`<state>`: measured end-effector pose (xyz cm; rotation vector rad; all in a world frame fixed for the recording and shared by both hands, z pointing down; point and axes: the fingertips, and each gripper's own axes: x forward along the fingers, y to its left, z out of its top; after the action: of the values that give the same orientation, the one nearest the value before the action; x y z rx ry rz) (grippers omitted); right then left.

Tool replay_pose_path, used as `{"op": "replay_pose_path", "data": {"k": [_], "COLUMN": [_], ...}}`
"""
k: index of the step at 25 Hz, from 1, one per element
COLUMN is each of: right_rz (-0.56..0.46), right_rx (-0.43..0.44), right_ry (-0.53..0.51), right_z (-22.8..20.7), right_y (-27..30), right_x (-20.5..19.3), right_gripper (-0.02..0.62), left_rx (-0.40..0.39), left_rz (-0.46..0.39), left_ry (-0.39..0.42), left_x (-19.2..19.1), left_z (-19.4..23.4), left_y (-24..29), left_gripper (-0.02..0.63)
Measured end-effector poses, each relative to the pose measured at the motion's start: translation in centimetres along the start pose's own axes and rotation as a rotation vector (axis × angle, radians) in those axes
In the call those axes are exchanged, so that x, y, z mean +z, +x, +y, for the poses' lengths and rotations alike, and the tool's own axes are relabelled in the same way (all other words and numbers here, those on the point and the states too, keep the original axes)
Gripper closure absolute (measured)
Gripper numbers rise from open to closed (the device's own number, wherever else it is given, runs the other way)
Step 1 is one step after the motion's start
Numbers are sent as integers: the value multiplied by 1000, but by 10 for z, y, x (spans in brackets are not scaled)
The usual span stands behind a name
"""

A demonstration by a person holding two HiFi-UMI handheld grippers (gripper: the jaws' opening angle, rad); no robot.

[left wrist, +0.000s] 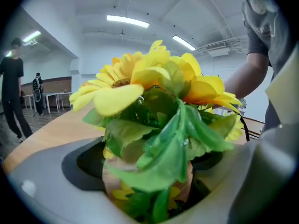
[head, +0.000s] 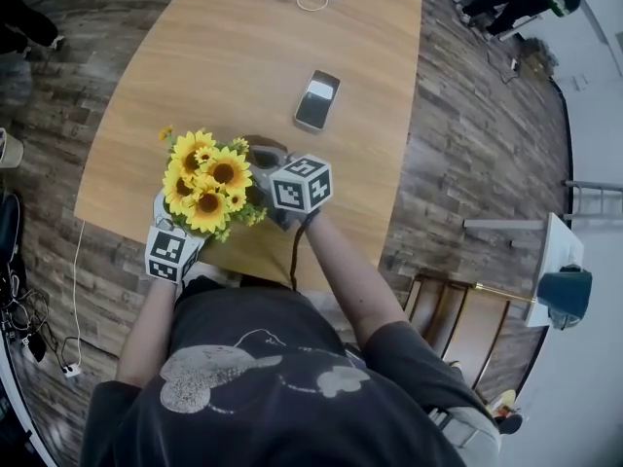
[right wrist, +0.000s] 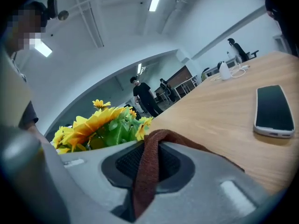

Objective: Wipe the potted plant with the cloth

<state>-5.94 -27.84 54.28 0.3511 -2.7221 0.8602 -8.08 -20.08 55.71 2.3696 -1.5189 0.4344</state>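
My left gripper (left wrist: 148,183) is clamping its fingers on the pale pot (left wrist: 113,183) of the yellow sunflower plant (head: 206,189), left of centre in the head view. Green leaves (left wrist: 163,157) are hiding most of the pot. My right gripper (head: 269,167) is pinching the brown woven cloth (right wrist: 146,174) just right of the blooms, and the cloth's lower end is hard to make out.

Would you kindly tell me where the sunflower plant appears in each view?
Head view: sunflower plant on the table, left of centre.
Left gripper view: plant fills the centre.
Right gripper view: plant lower left, behind the cloth.
Shared landmark: the wooden table.
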Motion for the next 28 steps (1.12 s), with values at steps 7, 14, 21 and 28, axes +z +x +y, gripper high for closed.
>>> {"op": "replay_pose_path", "data": {"k": [7, 14, 21, 28], "right_rz": [-3, -11, -41, -54], "right_rx": [8, -22, -74, -89], "right_ry": [53, 118, 160, 190], "right_z": [-6, -5, 7, 31], "right_y": [8, -8, -35, -60], "right_x": [-3, -12, -33, -59], "right_gripper": [551, 551, 551, 551], "left_rx": [-28, -85, -144, -210], "left_rz": [-3, 18, 19, 24], "left_ry": [-52, -55, -49, -24], "left_x": [-9, -12, -12, -13], "left_z": [-3, -3, -1, -16], "left_y": [4, 5, 8, 11], "left_gripper": [52, 52, 54, 60]}}
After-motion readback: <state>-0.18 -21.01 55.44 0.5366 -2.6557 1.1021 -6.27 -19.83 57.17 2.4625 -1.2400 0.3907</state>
